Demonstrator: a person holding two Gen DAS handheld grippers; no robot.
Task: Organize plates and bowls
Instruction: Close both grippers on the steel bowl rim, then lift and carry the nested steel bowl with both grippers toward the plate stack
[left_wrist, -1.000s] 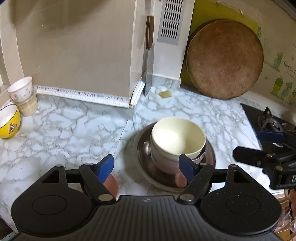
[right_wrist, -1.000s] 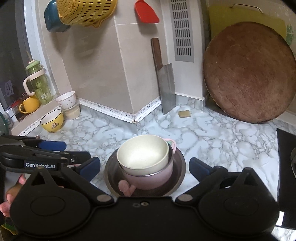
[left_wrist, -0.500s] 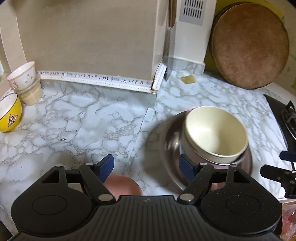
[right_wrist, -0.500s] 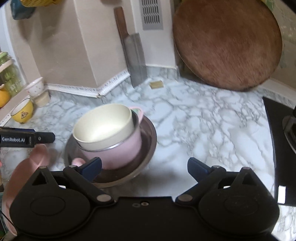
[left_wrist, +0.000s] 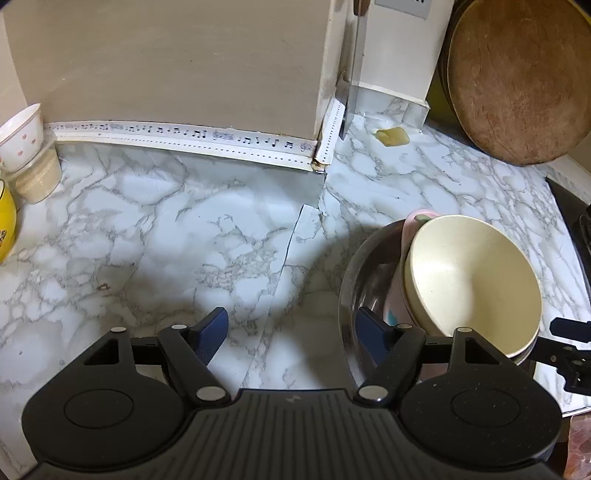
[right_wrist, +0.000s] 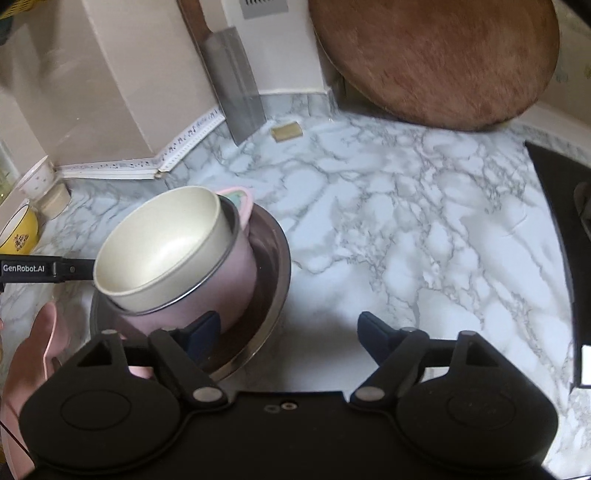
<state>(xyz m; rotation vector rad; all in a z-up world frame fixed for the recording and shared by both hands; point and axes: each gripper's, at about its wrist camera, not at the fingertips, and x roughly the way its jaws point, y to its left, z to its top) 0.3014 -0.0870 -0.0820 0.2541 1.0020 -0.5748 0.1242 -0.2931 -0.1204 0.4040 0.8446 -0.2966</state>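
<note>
A cream bowl (left_wrist: 469, 280) sits nested in a pink bowl (right_wrist: 229, 280), and both stand on a steel plate (right_wrist: 275, 258) on the marble counter. The stack looks tilted. My left gripper (left_wrist: 291, 332) is open and empty; its right finger (left_wrist: 373, 334) sits over the plate's left rim. My right gripper (right_wrist: 288, 332) is open and empty; its left finger (right_wrist: 201, 330) is at the plate's near edge in front of the pink bowl. The stack lies between the two grippers.
A round wooden board (right_wrist: 436, 55) and a cleaver (right_wrist: 236, 85) lean on the back wall. A yellow bowl (right_wrist: 18, 229) and stacked small cups (left_wrist: 26, 155) stand at the far left. A black stove (right_wrist: 561, 229) borders the right. A small sponge piece (left_wrist: 391, 136) lies near the wall.
Both grippers have moved apart: the left one went left and the right one went right, so the bowl stack has shifted toward each view's side. Both stay open.
</note>
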